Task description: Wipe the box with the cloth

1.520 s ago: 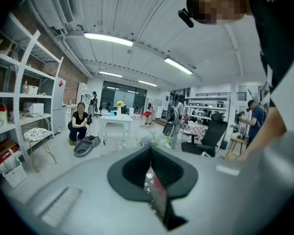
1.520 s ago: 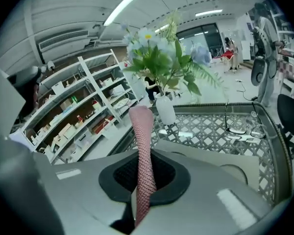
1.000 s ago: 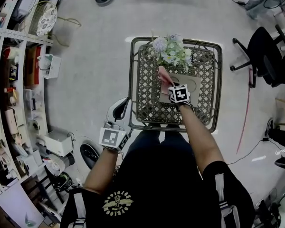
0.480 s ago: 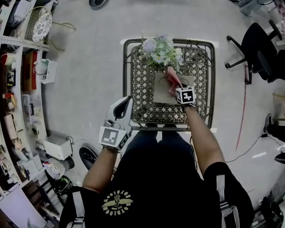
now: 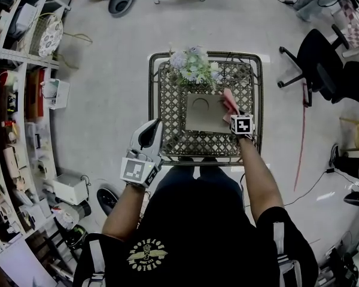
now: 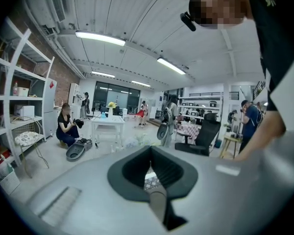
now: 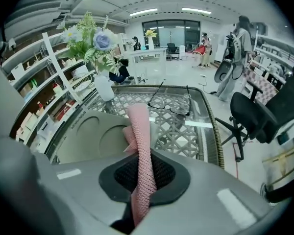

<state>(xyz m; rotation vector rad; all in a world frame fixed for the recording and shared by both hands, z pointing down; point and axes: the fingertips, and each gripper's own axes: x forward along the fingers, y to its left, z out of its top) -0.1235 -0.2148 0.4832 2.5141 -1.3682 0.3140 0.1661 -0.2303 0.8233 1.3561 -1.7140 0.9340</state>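
Right gripper pinches pink cloth, apparently touching box.

The table is square, with a criss-cross woven top under glass and a dark rim. A flat tan box lies near the middle of it. A white vase of flowers stands at the far edge, just behind the box. A pair of glasses lies past the box, towards the right.

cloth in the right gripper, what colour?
Pink, with a knitted texture; the cloth shows best in the right gripper view, clamped in the right gripper.
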